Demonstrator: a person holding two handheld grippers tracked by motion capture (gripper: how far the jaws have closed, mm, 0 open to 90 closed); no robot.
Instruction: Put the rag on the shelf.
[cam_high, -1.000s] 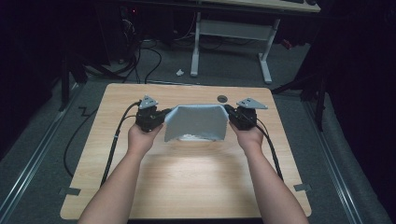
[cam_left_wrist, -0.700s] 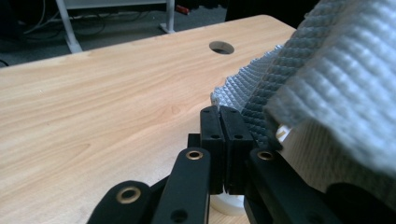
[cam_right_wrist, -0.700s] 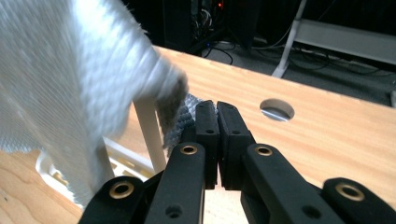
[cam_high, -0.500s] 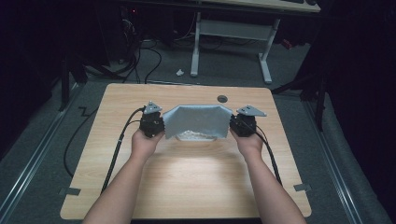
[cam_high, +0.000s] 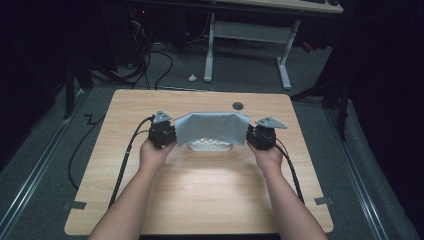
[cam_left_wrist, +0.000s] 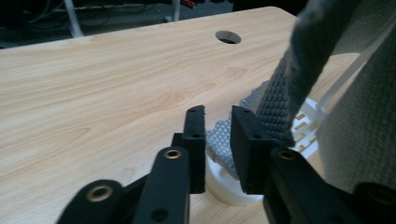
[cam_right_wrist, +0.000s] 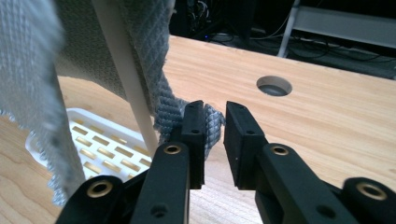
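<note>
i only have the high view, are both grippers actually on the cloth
Observer: The left gripper has the grey cloth bunched between its jaws, with a small gap showing.
Operator: and the right one
Observer: The right gripper has a corner of the cloth against its left jaw; the jaws stand slightly apart.
Operator: whats the white thing under it
Observer: A white slotted tray on the table, with a thin white post rising beside the cloth.
</note>
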